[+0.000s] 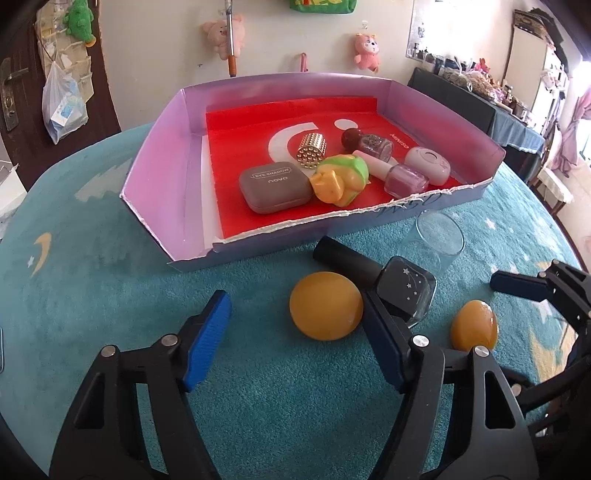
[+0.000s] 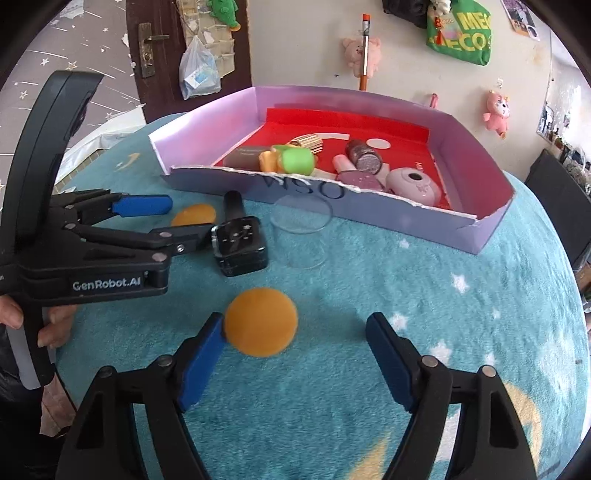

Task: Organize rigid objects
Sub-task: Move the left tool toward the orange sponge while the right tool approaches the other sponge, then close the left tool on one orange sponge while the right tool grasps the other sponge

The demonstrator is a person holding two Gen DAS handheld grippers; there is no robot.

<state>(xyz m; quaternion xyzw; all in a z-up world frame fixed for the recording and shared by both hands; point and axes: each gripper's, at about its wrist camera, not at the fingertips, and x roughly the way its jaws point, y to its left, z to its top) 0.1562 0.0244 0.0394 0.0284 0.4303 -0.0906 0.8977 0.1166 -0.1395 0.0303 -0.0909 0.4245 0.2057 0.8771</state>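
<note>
While the right gripper (image 2: 295, 354) hangs spread over the teal cloth (image 2: 406, 295), one orange ball (image 2: 260, 322) touches its left finger, just ahead. The left gripper (image 1: 295, 328), also spread, has the other ball (image 1: 325, 305) between its tips, beside a dark bottle (image 1: 402, 288). Both lie near the tray (image 1: 162, 177), in a cluttered room.

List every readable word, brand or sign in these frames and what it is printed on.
"EYE SHADOW" and "novo": grey compact in the box.
"GenRobot.AI": left gripper body.
"MINISO", upside down: red liner.
Large letters on the box front wall: partly hidden, unclear.
Green bag lettering: cut off, unreadable.
</note>
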